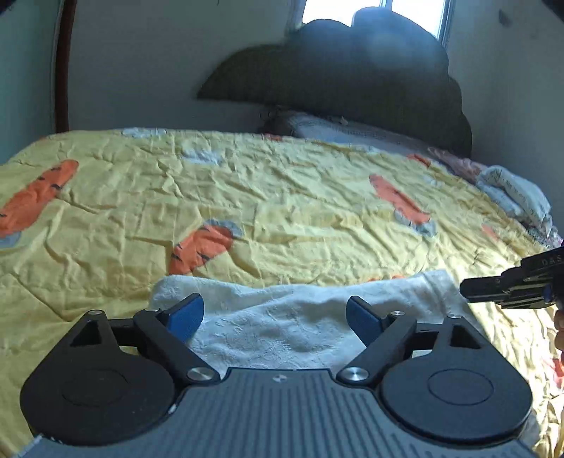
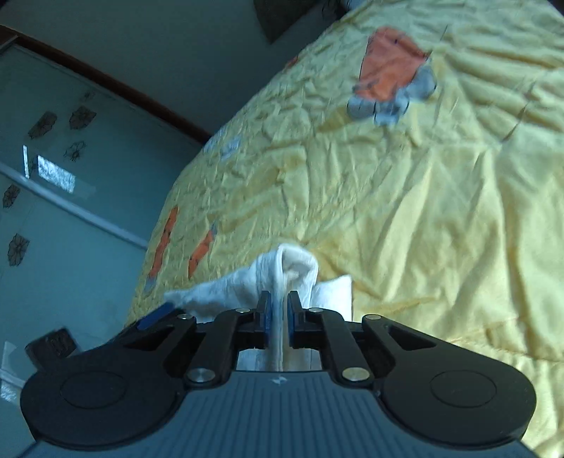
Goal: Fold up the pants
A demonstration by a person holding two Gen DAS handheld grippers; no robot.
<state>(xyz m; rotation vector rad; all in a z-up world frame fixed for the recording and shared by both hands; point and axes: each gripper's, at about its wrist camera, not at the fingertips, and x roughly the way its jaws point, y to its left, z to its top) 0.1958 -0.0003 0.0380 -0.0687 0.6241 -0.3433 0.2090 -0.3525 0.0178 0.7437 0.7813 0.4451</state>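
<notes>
**White pants pinched on a carrot-print bed**

The white pants (image 1: 292, 317) lie bunched on the yellow bedspread (image 1: 282, 197), directly ahead of and between the jaws of the left gripper (image 1: 275, 317). Those jaws stand wide apart, released, with the blue pads on either side of the fluffy cloth and not pressing on it.

The right gripper (image 2: 278, 317) has its jaws clenched on a raised fold of the pants (image 2: 282, 278): a seam edge runs straight through the narrow gap between the blue pads, and the cloth rises in a peak just beyond the fingertips before falling away to both sides. In the left wrist view the right gripper (image 1: 511, 289) shows at the right edge, its dark tip at the right-hand corner of the pants.

Beyond the left jaws the bedspread spreads out creased, printed with orange carrots (image 1: 201, 246). Farther ahead a dark heap of bedding (image 1: 352, 81) leans against the wall under a bright window (image 1: 370, 10), with a grey pillow (image 1: 335, 130) at its foot. To the far right of the jaws a pale folded cloth (image 1: 514, 197) lies at the bed's edge.

Left of the right jaws stands a teal wardrobe door (image 2: 70, 176) with flower decals, well apart from the pants. Nothing lies between either pair of jaws and the cloth.
</notes>
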